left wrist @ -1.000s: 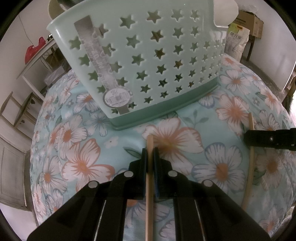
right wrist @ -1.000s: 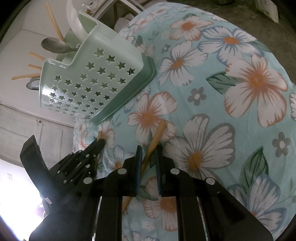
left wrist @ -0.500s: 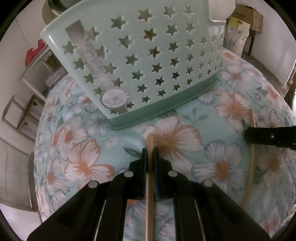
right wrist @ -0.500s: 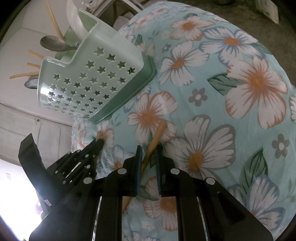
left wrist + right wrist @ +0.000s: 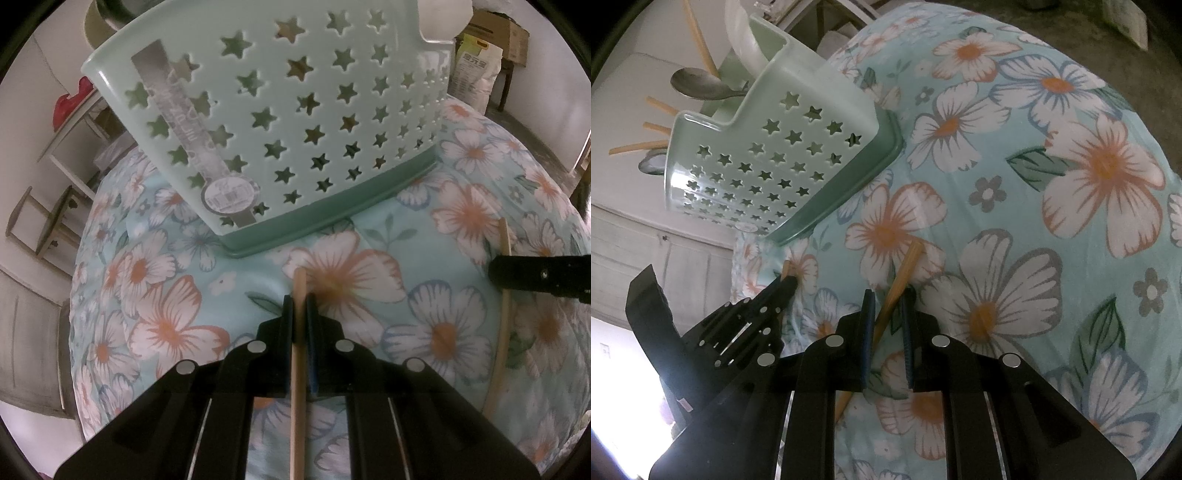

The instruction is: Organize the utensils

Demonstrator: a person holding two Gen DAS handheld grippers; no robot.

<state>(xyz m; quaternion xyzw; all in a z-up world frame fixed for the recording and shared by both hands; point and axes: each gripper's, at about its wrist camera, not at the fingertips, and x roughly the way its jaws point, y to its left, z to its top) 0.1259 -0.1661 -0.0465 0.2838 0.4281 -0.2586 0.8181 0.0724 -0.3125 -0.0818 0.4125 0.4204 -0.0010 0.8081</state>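
While each chopstick is clamped lengthwise, left gripper (image 5: 300,314) on one (image 5: 297,369), right gripper (image 5: 888,310) on another (image 5: 897,280), insertion into the far basket (image 5: 295,122) is readied.

Around you the room is plain: pale walls (image 5: 22,122) on the left, with a white shelf unit (image 5: 79,122) standing against them and something red (image 5: 68,105) sitting on its top. Below that you can see a pale panelled door or cupboard front (image 5: 26,332). At the far right a cardboard box (image 5: 506,37) and a printed sack (image 5: 474,79) stand by the wall on a dull grey floor (image 5: 1137,96). From your right-hand camera, strong white light (image 5: 613,387) floods in low on the left, washing out whatever lies there.
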